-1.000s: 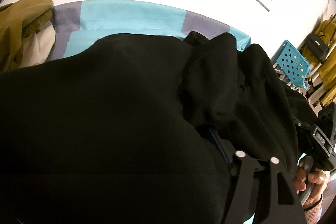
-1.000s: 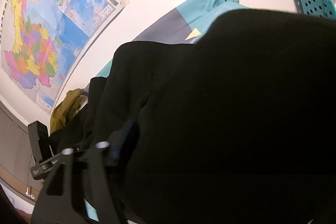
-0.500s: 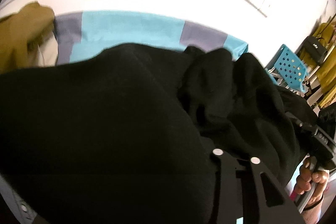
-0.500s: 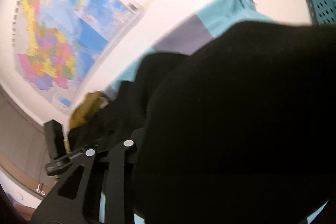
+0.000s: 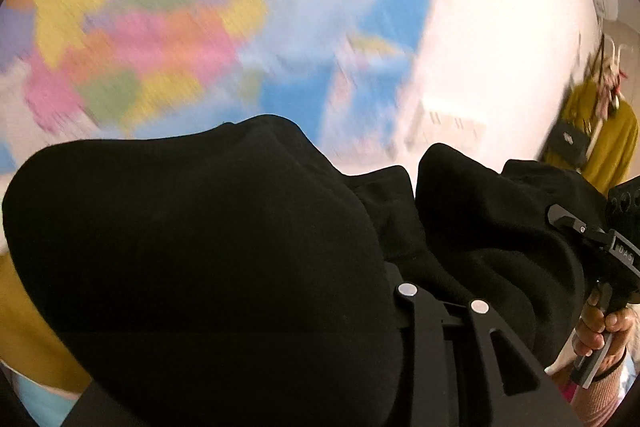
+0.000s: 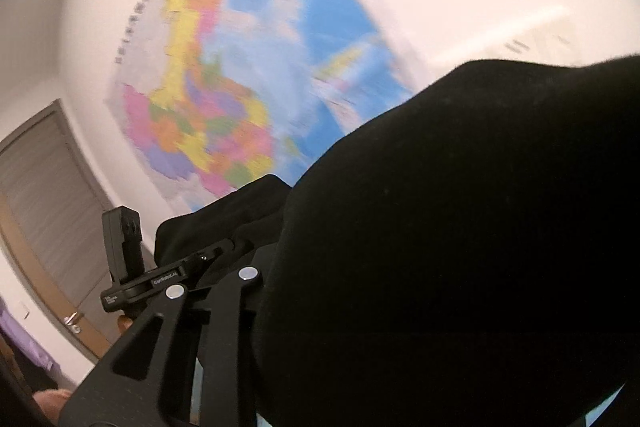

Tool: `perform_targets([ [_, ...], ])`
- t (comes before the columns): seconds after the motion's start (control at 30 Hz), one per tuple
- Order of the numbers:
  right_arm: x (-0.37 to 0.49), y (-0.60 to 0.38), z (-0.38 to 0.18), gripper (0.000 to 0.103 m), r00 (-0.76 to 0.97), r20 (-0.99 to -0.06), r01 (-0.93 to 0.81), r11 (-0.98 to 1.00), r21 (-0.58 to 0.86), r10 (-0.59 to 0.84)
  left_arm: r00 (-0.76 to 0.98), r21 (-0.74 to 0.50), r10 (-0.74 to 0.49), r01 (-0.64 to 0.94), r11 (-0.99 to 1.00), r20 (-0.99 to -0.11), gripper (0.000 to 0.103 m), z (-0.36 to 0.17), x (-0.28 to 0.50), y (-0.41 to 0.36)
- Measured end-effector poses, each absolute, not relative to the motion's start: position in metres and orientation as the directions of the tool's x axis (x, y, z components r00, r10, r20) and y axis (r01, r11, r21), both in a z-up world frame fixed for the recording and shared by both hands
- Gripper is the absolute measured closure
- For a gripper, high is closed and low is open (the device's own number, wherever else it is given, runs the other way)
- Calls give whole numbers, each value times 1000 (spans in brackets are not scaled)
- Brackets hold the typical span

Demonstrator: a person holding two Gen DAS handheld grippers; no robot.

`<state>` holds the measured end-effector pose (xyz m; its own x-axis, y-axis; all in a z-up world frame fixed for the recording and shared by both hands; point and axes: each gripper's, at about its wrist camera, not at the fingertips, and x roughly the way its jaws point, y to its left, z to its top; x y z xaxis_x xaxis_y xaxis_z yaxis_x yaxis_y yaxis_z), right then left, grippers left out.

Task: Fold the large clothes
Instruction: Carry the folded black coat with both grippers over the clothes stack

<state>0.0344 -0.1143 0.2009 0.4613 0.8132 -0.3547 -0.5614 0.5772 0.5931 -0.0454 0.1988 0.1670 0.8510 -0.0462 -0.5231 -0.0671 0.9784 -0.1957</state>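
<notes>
A large black garment (image 5: 208, 251) fills the lower half of the left wrist view and drapes over my left gripper (image 5: 404, 267), whose jaws are shut on its cloth. It also fills the right wrist view (image 6: 460, 247), bunched over my right gripper (image 6: 256, 251), which is shut on it too. Both fingertips are buried in fabric. The garment is lifted high, stretched between the two grippers. The right gripper and the hand holding it show at the right edge of the left wrist view (image 5: 600, 259). The left gripper shows in the right wrist view (image 6: 132, 267).
A coloured wall map (image 6: 208, 99) hangs on the white wall ahead, blurred by motion. Wall sockets (image 5: 452, 123) sit to its right. A yellow garment hangs on a rack (image 5: 608, 139) at far right. A grey door (image 6: 44, 211) stands at the left.
Both grippers have swung sharply upward with the black garment. The bed's teal and grey cover and the blue basket have dropped out of view, and the wall map now fills the background.
</notes>
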Motion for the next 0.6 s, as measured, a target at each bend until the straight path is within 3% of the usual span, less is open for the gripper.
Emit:
perform_targets([
  [0.23,75,0,252,76,364,-235,-684,430,589,901,880,-147,167,-256,956,-445,71,231,-68,302],
  [0.4,92,113,273,76,259,-101,-774,269,573,961,871,-114,334,-396,911,-361,70,276,-90,399],
  [0.53,80,188,234,75,132,-105,-786,169,595,986,833,-142,459,-518,843,-309,67,262,-125,471],
  [0.6,77,226,190,75,37,-156,-744,131,656,987,790,-154,508,-581,799,-344,66,223,-141,509],
])
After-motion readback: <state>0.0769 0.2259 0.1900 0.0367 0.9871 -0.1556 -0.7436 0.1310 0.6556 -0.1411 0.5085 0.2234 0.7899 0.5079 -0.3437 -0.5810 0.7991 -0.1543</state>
